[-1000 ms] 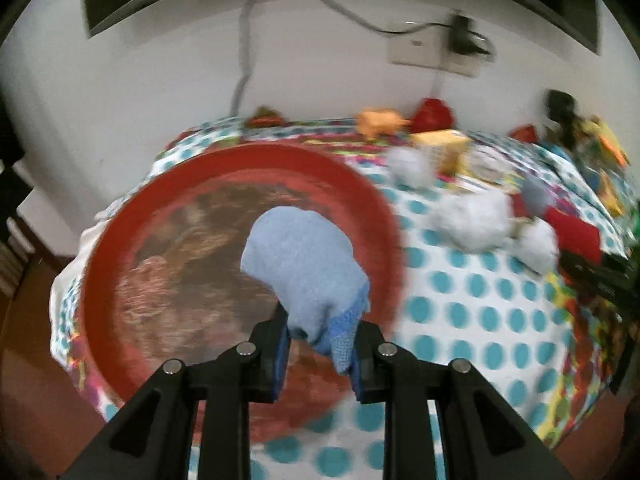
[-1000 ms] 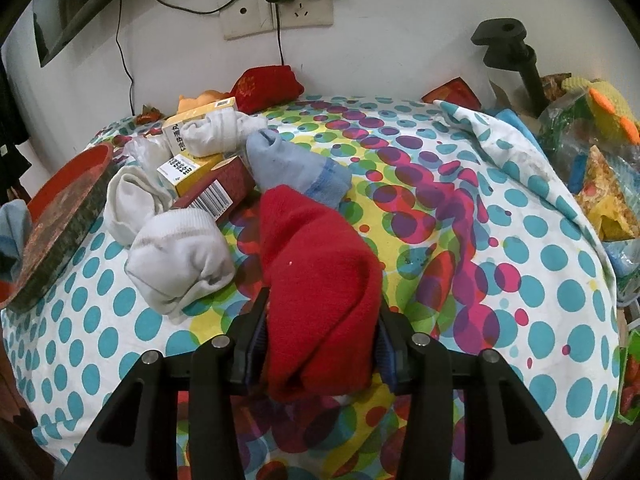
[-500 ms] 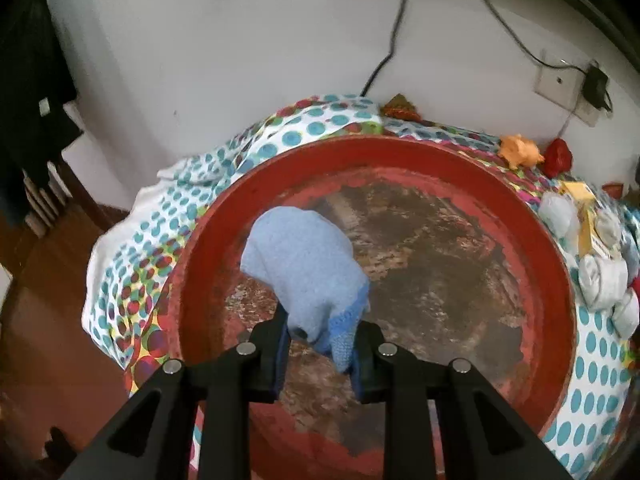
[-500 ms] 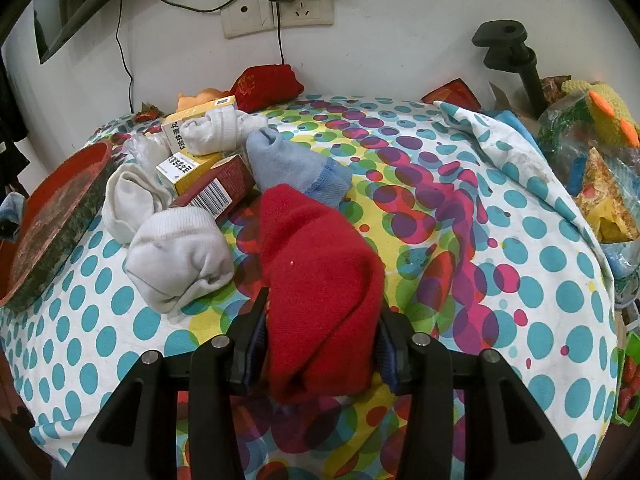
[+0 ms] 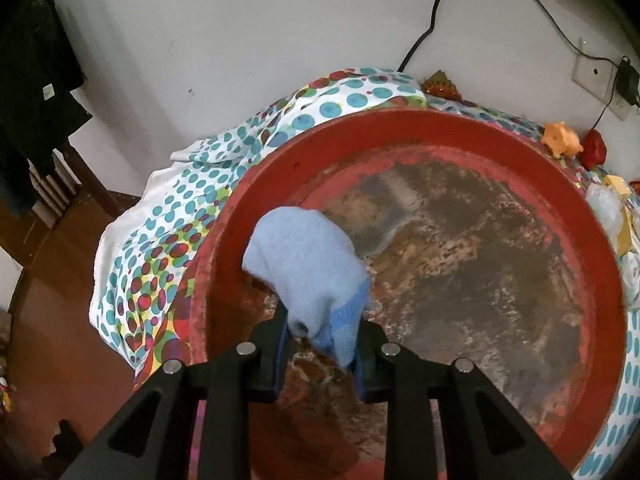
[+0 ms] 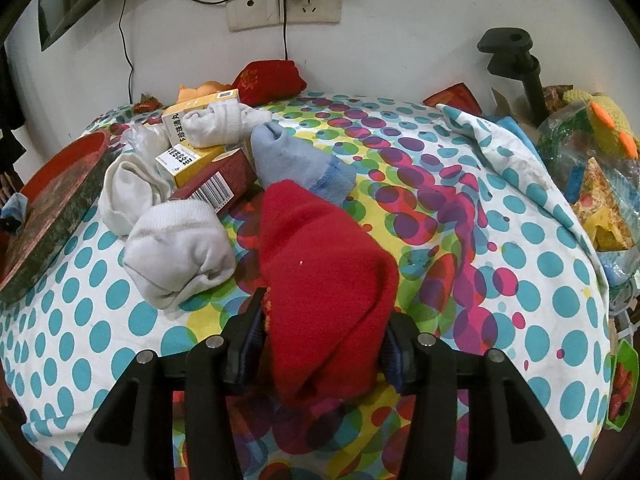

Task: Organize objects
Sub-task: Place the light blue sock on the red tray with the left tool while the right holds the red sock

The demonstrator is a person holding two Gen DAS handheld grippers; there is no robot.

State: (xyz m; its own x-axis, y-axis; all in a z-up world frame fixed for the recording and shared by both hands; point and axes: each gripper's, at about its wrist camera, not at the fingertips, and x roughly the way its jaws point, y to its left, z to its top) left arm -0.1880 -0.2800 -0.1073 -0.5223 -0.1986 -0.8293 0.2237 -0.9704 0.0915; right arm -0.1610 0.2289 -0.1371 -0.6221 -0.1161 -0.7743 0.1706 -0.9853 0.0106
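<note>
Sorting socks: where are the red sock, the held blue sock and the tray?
red sock (image 6: 324,264), right wrist view, middle
blue sock (image 5: 304,264), left wrist view, bunched body
tray (image 5: 440,128), left wrist view, far rim

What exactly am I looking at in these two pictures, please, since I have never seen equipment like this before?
There is no robot here: a person holds a two-finger gripper in each hand, and a wide-angle camera on each looks forward along its black fingers.

The left wrist view shows the left gripper over a large red tray with a worn bottom. A light blue sock sits between its jaws, which are just starting to open.

The right wrist view shows the right gripper with a red sock between its jaws, which are also opening.

Ahead, on the dotted tablecloth, lie white socks, another blue sock, small boxes and, at the far left, the same tray's edge.
</note>
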